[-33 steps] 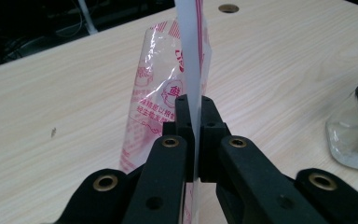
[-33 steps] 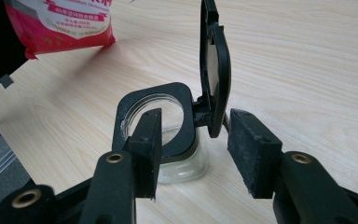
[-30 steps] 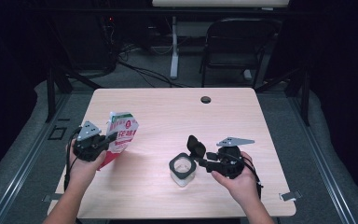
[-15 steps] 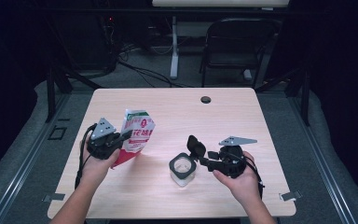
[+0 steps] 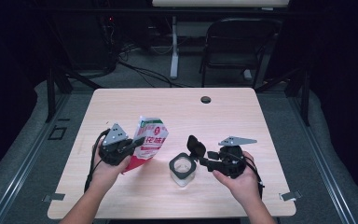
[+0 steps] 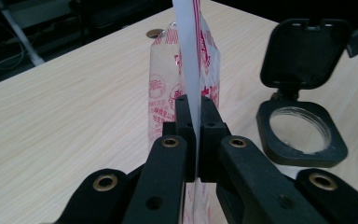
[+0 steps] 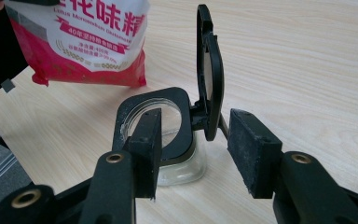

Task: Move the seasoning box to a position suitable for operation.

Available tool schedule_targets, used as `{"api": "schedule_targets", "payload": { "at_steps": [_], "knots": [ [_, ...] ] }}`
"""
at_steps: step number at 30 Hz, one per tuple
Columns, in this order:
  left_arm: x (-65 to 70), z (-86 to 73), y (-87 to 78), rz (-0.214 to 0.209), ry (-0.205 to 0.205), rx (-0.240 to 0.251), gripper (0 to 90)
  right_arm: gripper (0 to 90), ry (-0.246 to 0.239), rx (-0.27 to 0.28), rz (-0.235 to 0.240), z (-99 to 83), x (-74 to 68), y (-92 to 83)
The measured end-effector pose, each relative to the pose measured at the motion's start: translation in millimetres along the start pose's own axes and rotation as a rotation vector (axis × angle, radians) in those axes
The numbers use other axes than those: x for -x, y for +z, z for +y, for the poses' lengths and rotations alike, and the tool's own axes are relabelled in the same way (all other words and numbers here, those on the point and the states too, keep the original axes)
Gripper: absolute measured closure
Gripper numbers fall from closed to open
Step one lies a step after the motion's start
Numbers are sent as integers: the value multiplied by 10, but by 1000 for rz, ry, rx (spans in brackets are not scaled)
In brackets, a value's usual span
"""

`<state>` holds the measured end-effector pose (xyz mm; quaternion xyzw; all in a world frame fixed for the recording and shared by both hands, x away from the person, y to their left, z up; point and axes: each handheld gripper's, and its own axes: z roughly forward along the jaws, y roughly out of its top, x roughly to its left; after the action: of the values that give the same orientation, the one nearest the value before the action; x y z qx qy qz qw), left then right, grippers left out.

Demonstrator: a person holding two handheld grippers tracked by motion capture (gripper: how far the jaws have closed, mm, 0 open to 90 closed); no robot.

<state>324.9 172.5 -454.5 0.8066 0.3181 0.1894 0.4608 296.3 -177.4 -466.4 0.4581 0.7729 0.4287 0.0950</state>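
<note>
The left gripper [image 5: 137, 141] is pinching the edge of the red-and-white bag [image 5: 150, 142], held above the table [image 5: 270, 116] left of centre. The right gripper [image 7: 196, 154] is spread around the raised lid [image 5: 196, 145] of the jar [image 5: 182, 169], near centre; pad contact cannot be told.
</note>
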Motion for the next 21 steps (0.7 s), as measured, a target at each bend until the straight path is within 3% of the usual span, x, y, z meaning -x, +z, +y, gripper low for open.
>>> {"api": "schedule_targets", "payload": {
  "at_steps": [9,21],
  "knots": [
    [157,-112,17,-86,-7,-5,900,549,-11,20,8,24,-65,-46],
    [250,-328,72,-133,-13,-44,900,559,-70,22,49,52,-248,-46]
  ]
}}
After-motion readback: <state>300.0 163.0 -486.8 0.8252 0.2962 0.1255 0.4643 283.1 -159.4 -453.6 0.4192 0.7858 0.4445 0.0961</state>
